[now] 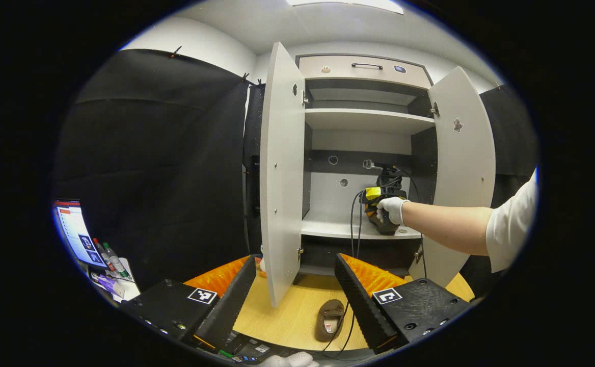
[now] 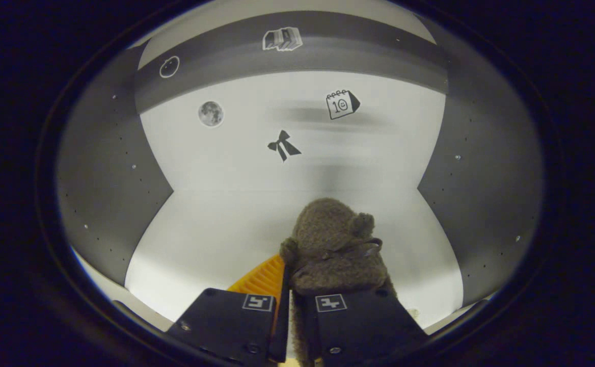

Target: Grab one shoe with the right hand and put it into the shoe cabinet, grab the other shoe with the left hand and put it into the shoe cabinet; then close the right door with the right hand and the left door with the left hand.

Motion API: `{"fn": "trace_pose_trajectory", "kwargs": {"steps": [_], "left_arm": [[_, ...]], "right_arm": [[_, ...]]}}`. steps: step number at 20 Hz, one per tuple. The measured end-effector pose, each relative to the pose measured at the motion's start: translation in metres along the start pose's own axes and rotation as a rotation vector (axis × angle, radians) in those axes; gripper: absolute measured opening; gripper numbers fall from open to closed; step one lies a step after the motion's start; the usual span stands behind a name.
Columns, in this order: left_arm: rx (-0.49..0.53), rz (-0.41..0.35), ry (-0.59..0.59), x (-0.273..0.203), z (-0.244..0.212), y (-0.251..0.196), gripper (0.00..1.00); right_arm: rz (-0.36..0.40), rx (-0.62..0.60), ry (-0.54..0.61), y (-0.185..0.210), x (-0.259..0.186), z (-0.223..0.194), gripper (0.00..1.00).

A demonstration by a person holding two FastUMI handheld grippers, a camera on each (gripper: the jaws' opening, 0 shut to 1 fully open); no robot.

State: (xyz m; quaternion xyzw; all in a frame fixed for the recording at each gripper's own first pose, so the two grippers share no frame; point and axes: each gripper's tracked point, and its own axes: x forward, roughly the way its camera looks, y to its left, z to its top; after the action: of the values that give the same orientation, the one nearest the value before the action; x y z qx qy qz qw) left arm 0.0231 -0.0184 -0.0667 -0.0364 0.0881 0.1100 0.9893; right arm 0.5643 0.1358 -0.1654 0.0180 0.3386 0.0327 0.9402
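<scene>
A white shoe cabinet [image 1: 363, 120] stands ahead with its left door [image 1: 282, 173] and right door [image 1: 463, 163] both swung wide. A brown fuzzy shoe [image 1: 329, 318] lies on the wooden floor [image 1: 287, 316] before it, between and below the spread fingers of my open left gripper [image 1: 296, 260]. Farther off, a gloved hand holds my right gripper [image 1: 385, 204] inside the cabinet, over the lower shelf [image 1: 328, 227]. In the right gripper view, the right gripper [image 2: 290, 270] is shut on the rear edge of the other brown shoe [image 2: 335, 244], which hangs toe-forward just above the white shelf [image 2: 216, 229].
A drawer with a handle [image 1: 366, 66] tops the cabinet, with an upper shelf [image 1: 369, 120] below it. Black cables [image 1: 353, 219] trail from the right gripper to the floor. A monitor [image 1: 76, 232] and bottles [image 1: 111, 257] sit far left. Dark side walls [image 2: 109, 193] flank the compartment.
</scene>
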Motion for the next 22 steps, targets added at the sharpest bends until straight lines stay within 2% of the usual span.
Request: {"fn": "trace_pose_trajectory", "kwargs": {"steps": [1,4,5,6,8,9,11,12,15,16,17,19,20,22], "left_arm": [[0.0,-0.003,-0.003,0.0,0.001,0.0,0.95],[-0.005,-0.014,-0.016,-0.003,0.005,0.001,0.95],[-0.008,-0.02,-0.019,-0.004,0.007,0.0,0.95],[-0.012,-0.026,-0.018,-0.005,0.007,0.001,0.95],[-0.016,-0.04,-0.026,-0.007,0.009,0.001,0.95],[-0.015,-0.045,-0.026,-0.008,0.009,0.002,0.91],[-0.01,-0.052,-0.034,-0.01,0.011,0.004,0.99],[-0.012,-0.057,-0.035,-0.01,0.011,0.005,0.95],[-0.011,-0.07,-0.034,-0.01,0.01,0.012,0.95],[-0.01,-0.071,-0.036,-0.01,0.009,0.016,0.95],[-0.011,-0.074,-0.036,-0.011,0.01,0.019,0.9],[-0.014,-0.08,-0.038,-0.01,0.011,0.023,0.9],[-0.011,-0.082,-0.041,-0.01,0.012,0.026,0.99],[-0.007,-0.091,-0.044,-0.008,0.014,0.031,0.9]], "right_arm": [[0.015,0.004,-0.004,0.002,-0.002,0.001,0.26],[0.054,0.001,-0.046,0.009,-0.025,0.006,0.63],[0.054,0.001,-0.056,0.008,-0.031,0.006,0.67],[0.068,-0.002,-0.062,0.012,-0.039,0.004,0.83],[0.072,-0.006,-0.089,0.01,-0.053,0.004,0.86],[0.076,-0.01,-0.101,0.01,-0.061,0.003,0.86],[0.085,-0.004,-0.14,0.01,-0.081,0.002,0.88],[0.082,-0.011,-0.176,0.008,-0.093,0.006,0.88],[0.087,-0.047,-0.276,0.005,-0.138,0.01,0.89],[0.092,-0.05,-0.31,0.005,-0.154,0.009,0.97],[0.095,-0.05,-0.342,0.004,-0.172,0.008,0.98],[0.114,-0.045,-0.421,0.003,-0.216,0.004,0.98],[0.129,-0.044,-0.471,0.003,-0.234,0.001,0.97],[0.147,-0.053,-0.535,0.001,-0.276,-0.008,0.98]]}}
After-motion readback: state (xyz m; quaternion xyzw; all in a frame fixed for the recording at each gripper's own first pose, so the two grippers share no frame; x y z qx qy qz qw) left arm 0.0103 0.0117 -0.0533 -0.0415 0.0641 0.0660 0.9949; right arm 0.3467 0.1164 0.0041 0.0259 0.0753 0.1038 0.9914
